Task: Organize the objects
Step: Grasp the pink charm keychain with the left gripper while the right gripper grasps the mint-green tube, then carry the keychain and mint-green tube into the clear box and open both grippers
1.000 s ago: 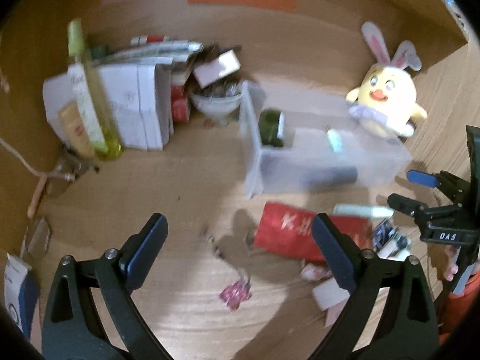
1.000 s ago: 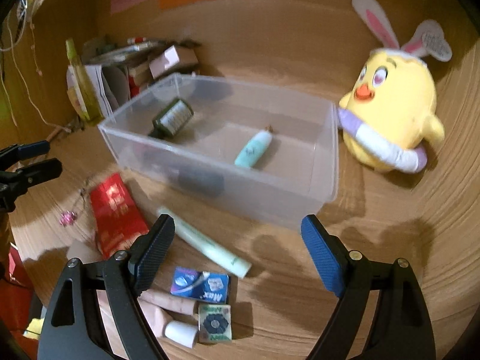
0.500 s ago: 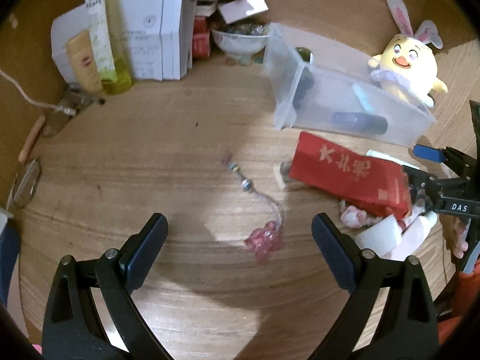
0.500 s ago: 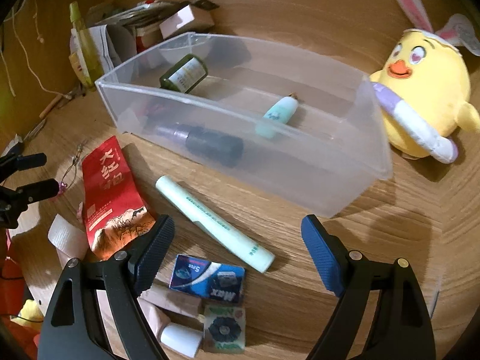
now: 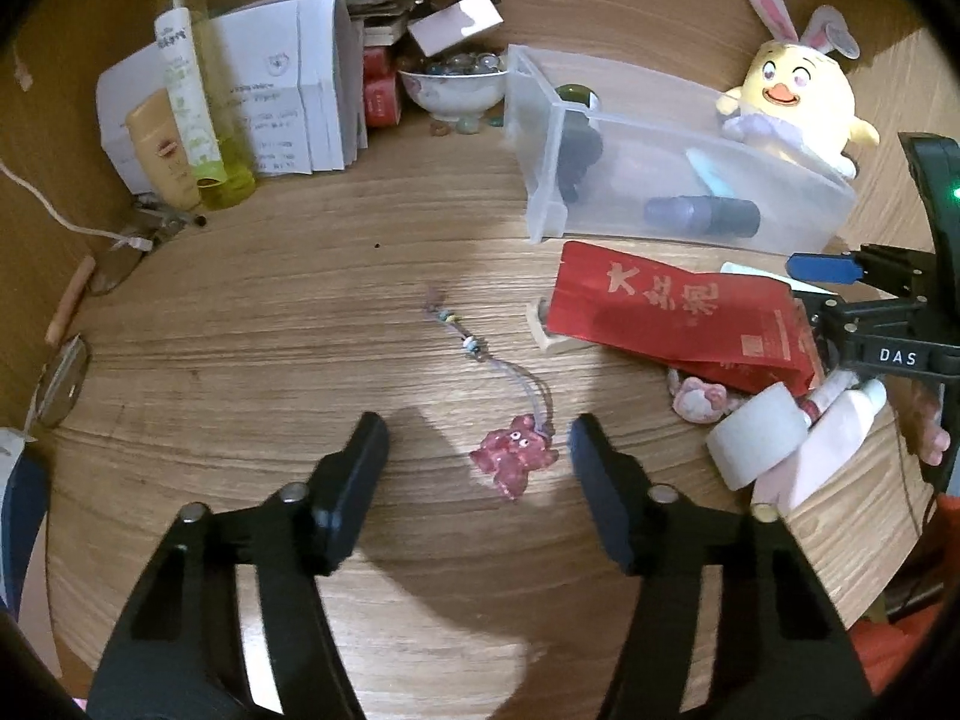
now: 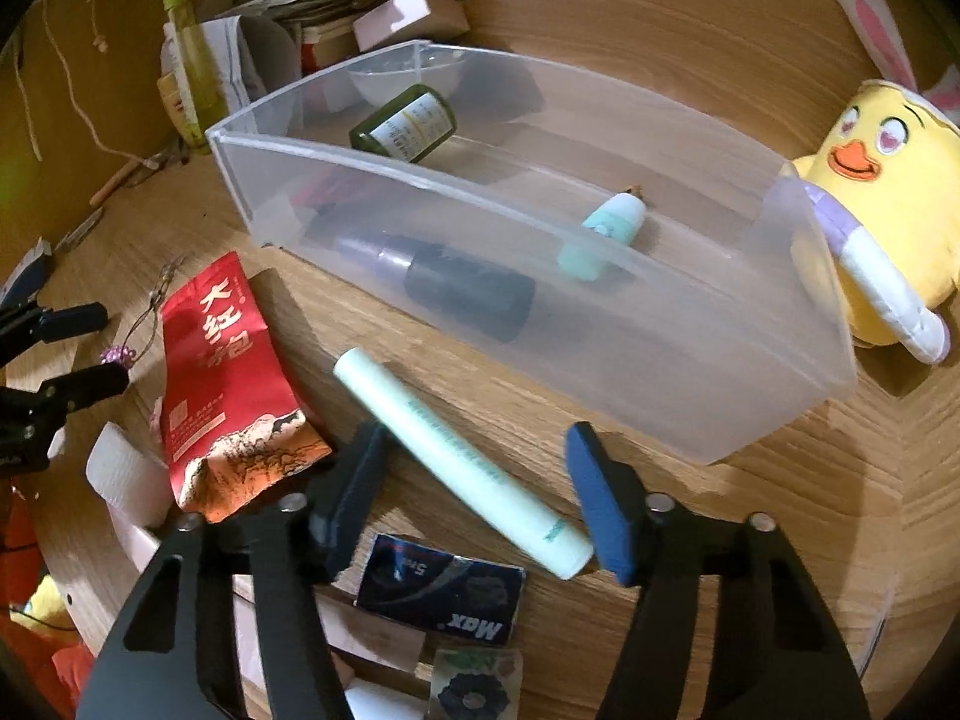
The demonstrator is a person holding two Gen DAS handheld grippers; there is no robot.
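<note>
A pink charm (image 5: pixel 513 459) on a beaded cord lies on the wooden table between the fingers of my left gripper (image 5: pixel 474 450). Its jaws are closing and the pads stand clear of the charm. A long mint-green tube (image 6: pixel 456 456) lies slantwise between the fingers of my right gripper (image 6: pixel 474 456). These jaws are closing too, with a gap on both sides of the tube. Behind the tube stands a clear plastic bin (image 6: pixel 660 372) holding a dark green bottle (image 6: pixel 408 126), a small mint tube (image 6: pixel 606 228) and a dark purple bottle (image 6: pixel 456 288).
A red packet (image 6: pixel 228 384) lies left of the tube, with a blue box (image 6: pixel 444 588) and a white roll (image 5: pixel 756 438) nearby. A yellow plush chick (image 6: pixel 888 180) sits right of the bin. White cartons (image 5: pixel 270 102), a yellow-green bottle (image 5: pixel 192 96) and a bowl of beads (image 5: pixel 456 84) crowd the back left.
Both grippers have come down toward the table and their jaws have narrowed. The left now straddles the pink charm, the right the long mint tube.
</note>
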